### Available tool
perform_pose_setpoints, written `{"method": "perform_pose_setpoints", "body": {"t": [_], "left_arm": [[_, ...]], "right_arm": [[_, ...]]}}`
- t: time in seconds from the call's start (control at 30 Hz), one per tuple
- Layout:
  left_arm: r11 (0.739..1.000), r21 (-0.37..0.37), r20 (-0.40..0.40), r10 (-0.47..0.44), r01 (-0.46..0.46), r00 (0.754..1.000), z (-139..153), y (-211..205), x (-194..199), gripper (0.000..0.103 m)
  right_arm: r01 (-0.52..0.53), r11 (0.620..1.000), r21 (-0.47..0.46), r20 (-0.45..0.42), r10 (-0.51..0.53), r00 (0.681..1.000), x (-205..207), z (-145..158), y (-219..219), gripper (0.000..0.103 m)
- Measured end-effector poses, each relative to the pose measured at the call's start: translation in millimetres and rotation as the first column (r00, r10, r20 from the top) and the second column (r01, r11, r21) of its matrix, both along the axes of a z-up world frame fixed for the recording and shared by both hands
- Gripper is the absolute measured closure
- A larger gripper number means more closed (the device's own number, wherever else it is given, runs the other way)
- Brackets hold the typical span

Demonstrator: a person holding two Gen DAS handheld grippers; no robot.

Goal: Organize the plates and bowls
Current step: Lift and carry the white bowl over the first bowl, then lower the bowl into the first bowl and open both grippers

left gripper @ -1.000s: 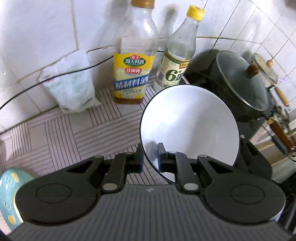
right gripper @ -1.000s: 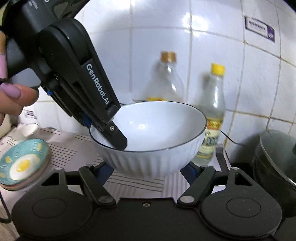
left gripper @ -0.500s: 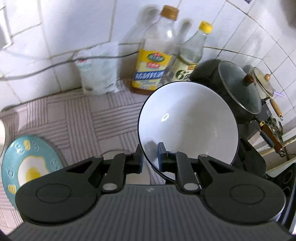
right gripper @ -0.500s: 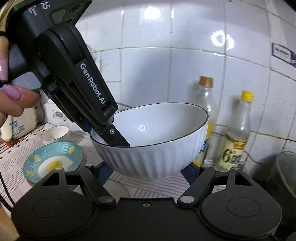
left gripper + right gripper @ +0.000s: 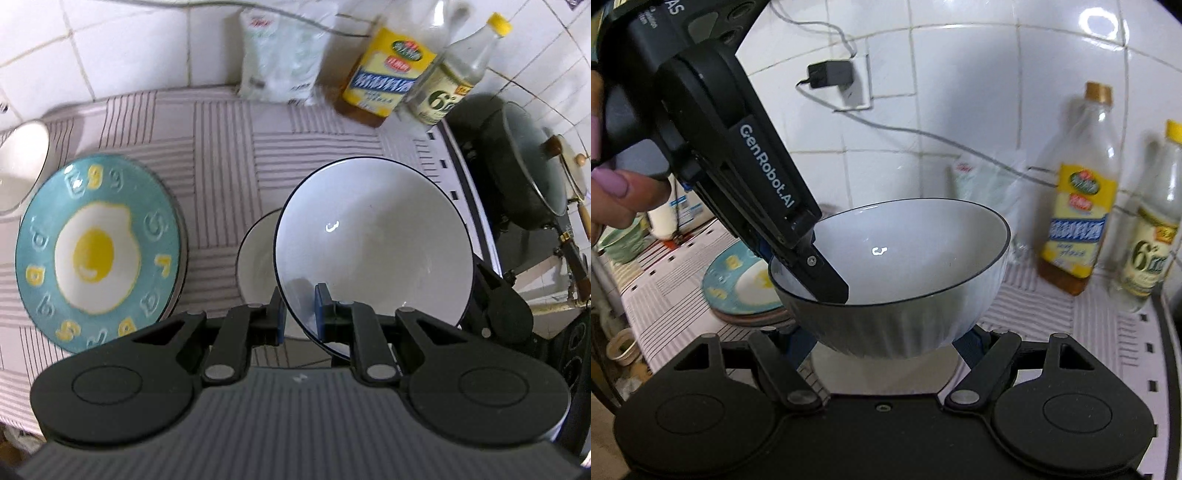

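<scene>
A white bowl with a dark rim (image 5: 373, 251) hangs above the striped counter. My left gripper (image 5: 299, 306) is shut on its near rim, one finger inside and one outside. In the right wrist view the same bowl (image 5: 897, 295) sits between the wide-set pads of my right gripper (image 5: 886, 339), which press on its ribbed lower sides. Directly below it a second white bowl (image 5: 256, 254) rests on the counter, partly hidden. A teal plate with a fried-egg picture (image 5: 99, 251) lies to the left, on top of other plates (image 5: 750, 315).
Another white bowl (image 5: 18, 166) stands at the far left edge. A white bag (image 5: 280, 59) and two bottles (image 5: 391, 74) line the tiled wall. A dark lidded pot (image 5: 524, 162) sits on the stove at right. A person's hand (image 5: 613, 192) holds the left gripper.
Both grippers carried the bowl leftward and slightly down over the counter. The egg plate came fully into view, and the second white bowl appeared beneath the held one.
</scene>
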State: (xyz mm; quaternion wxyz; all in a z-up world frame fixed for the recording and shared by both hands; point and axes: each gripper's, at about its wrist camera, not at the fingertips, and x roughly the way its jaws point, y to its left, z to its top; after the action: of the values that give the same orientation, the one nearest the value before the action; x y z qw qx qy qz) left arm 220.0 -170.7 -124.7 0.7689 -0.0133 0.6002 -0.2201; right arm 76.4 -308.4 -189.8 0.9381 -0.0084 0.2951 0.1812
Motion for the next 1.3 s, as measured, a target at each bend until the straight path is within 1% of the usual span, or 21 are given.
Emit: {"method": "perform_pose_setpoints", "body": {"t": [0.13, 0.27, 0.4, 0.53, 0.73, 0.97, 1.07, 1.17, 1.3], "left_arm": [[0.999, -0.001, -0.039, 0.046, -0.046, 0.998, -16.1, 11.6, -1.0, 0.089], [0.997, 0.010, -0.077, 0.076, -0.075, 0.994, -32.2, 15.8, -0.3, 0.089], [0.994, 0.026, -0.106, 0.111, -0.109, 0.988, -42.7, 15.7, 2.4, 0.089], [0.989, 0.022, -0.141, 0.148, -0.146, 0.979, -52.5, 17.0, 6.9, 0.090], [0.981, 0.043, -0.156, 0.194, -0.189, 0.969, -60.7, 16.8, 13.3, 0.090], [0.979, 0.058, -0.149, 0.202, -0.195, 0.968, -61.3, 13.2, 17.2, 0.090], [0.976, 0.062, -0.155, 0.215, -0.208, 0.964, -62.0, 14.4, 17.2, 0.090], [0.976, 0.082, -0.142, 0.210, -0.200, 0.967, -62.6, 10.6, 16.3, 0.089], [0.975, 0.106, -0.118, 0.207, -0.195, 0.971, -62.9, 5.1, 13.8, 0.086]], "right_arm": [[-0.046, 0.999, -0.009, -0.054, 0.045, 0.998, 5.6, -8.0, 7.8, 0.021], [-0.065, 0.997, -0.031, -0.133, 0.060, 0.989, 13.9, -15.5, 13.6, 0.021], [-0.059, 0.996, -0.064, -0.212, 0.045, 0.976, 20.7, -20.4, 21.9, 0.021], [-0.047, 0.996, -0.077, -0.255, 0.026, 0.967, 24.6, -22.0, 22.4, 0.021], [-0.040, 0.995, -0.090, -0.267, 0.014, 0.964, 22.2, -17.6, 23.4, 0.021], [-0.036, 0.994, -0.100, -0.264, 0.008, 0.964, 21.4, -13.1, 21.1, 0.021], [-0.045, 0.991, -0.127, -0.263, 0.010, 0.965, 20.4, -11.6, 24.4, 0.022], [-0.055, 0.985, -0.164, -0.263, 0.010, 0.965, 18.9, -9.2, 26.0, 0.016], [-0.048, 0.986, -0.157, -0.263, 0.005, 0.965, 16.0, -10.8, 22.9, 0.016]]}}
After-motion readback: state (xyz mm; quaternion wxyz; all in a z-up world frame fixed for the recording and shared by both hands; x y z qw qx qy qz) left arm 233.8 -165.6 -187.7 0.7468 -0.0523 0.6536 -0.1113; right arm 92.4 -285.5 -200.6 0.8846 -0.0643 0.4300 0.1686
